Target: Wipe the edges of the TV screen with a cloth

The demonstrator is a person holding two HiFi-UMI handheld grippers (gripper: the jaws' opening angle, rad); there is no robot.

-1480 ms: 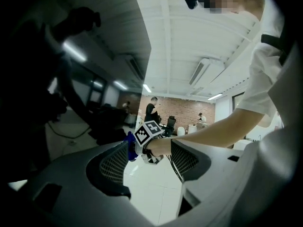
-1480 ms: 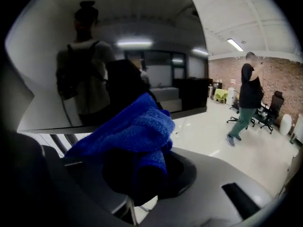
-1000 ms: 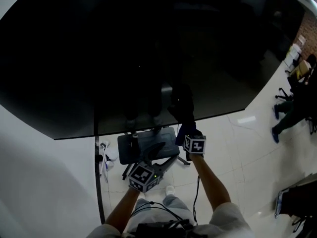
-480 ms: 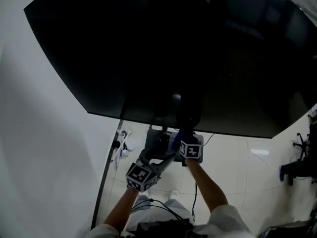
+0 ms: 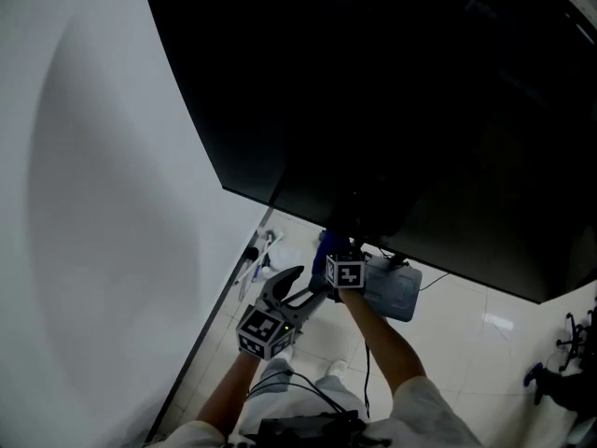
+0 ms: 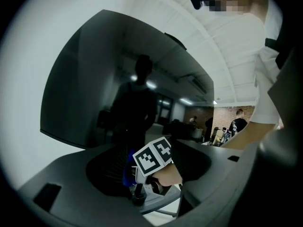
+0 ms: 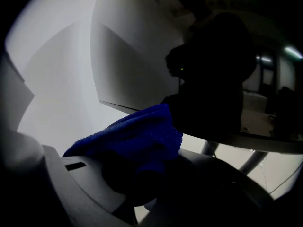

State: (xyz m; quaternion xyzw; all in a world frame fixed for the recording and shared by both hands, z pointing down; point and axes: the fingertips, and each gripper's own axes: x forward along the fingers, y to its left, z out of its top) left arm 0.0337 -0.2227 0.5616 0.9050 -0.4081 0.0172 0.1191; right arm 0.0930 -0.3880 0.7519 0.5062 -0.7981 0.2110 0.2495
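Note:
The big black TV screen (image 5: pixel 401 91) fills the upper right of the head view, and its lower left edge runs down along the white wall. My right gripper (image 5: pixel 332 258) is shut on a blue cloth (image 5: pixel 326 246) and holds it up against the TV's bottom edge. In the right gripper view the cloth (image 7: pixel 137 136) bunches between the jaws, just below the dark bottom edge (image 7: pixel 128 109). My left gripper (image 5: pixel 303 285) hangs lower and nearer to me, open and holding nothing. Its own view shows the right gripper's marker cube (image 6: pixel 152 156) and the cloth (image 6: pixel 128 168).
A grey-blue base (image 5: pixel 394 292) sits on the white tiled floor under the TV. Cables and small items (image 5: pixel 254 258) lie at the foot of the white wall (image 5: pixel 103 203). A black chair (image 5: pixel 560 381) stands at the far right.
The view has swung so that the TV's lower left corner and more wall show. The right gripper, with the cloth, now sits nearer that corner along the bottom edge. The left gripper stays low.

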